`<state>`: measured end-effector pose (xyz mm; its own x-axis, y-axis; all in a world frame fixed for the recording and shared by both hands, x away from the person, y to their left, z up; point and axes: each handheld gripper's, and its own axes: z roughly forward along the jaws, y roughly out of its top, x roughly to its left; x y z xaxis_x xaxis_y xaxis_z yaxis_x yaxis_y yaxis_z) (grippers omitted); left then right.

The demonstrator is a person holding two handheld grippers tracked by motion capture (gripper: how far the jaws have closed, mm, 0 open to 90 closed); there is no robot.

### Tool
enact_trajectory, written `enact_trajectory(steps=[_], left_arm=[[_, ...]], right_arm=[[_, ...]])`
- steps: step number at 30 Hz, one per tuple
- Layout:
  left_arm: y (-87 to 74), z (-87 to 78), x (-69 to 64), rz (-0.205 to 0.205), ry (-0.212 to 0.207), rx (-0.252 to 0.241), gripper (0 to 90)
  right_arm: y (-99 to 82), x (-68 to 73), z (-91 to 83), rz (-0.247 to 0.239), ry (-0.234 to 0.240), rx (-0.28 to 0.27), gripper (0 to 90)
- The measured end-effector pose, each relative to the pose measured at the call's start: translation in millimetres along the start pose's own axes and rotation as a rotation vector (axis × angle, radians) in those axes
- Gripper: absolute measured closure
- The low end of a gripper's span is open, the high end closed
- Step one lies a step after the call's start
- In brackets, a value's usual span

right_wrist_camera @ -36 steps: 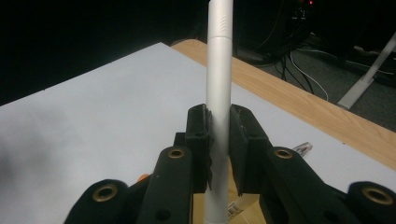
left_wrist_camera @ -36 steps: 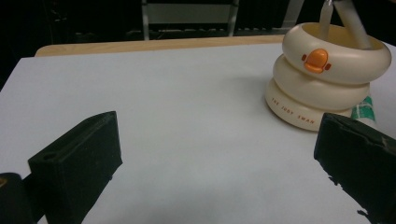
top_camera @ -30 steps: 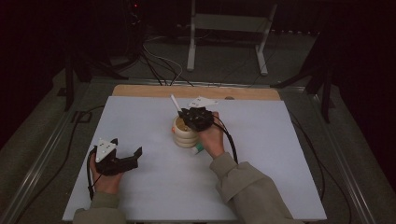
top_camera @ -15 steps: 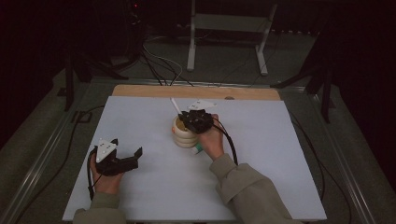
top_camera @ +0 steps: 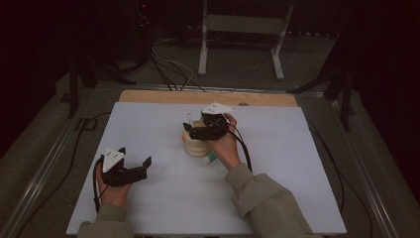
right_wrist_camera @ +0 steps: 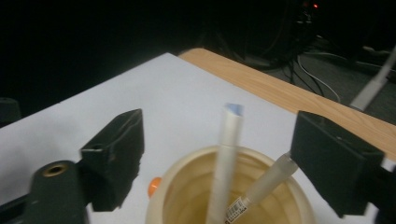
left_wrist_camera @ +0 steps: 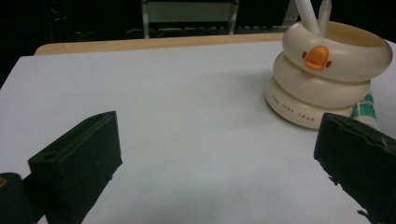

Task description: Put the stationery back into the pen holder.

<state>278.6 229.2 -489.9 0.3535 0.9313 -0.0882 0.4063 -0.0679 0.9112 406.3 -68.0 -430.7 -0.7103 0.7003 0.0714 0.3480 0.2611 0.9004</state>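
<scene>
1. right gripper point(right_wrist_camera: 217, 154) hovers over the cream duck holder point(top_camera: 197, 144) mid-table, its jaws just opened, pen point(right_wrist_camera: 225, 158) released inside.
2. lift straight up, avoiding the pens.
3. left gripper point(top_camera: 136, 166) rests open.

White table sheet point(top_camera: 297, 163), wooden edge point(top_camera: 163, 96), floor cables point(top_camera: 171, 67).

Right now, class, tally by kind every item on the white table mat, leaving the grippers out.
Cream duck pen holder: 1
Pens standing in the holder: 2
Green-and-white tube lying behind the holder: 1
Total: 4
</scene>
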Motion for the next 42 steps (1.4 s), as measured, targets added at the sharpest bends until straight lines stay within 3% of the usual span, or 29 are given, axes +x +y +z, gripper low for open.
enact_trajectory(steps=[8, 13, 24, 42], left_arm=[[0.0, 0.6, -0.7, 0.003, -0.001, 0.004, 1.4], [0.0, 1.1, -0.7, 0.002, -0.002, 0.005, 1.4], [0.4, 1.7, -1.2, 0.004, -0.003, 0.006, 1.4], [0.6, 1.6, -1.2, 0.003, -0.004, 0.004, 1.3]], right_arm=[[3.3, -1.6, -5.0, 0.002, -0.025, 0.056, 7.9], [3.7, -4.6, -7.4, -0.003, -0.027, 0.086, 7.3], [6.0, -13.1, -17.8, -0.031, 0.01, 0.148, 2.1], [7.0, -22.9, -35.8, -0.132, 0.026, 0.214, 0.1]])
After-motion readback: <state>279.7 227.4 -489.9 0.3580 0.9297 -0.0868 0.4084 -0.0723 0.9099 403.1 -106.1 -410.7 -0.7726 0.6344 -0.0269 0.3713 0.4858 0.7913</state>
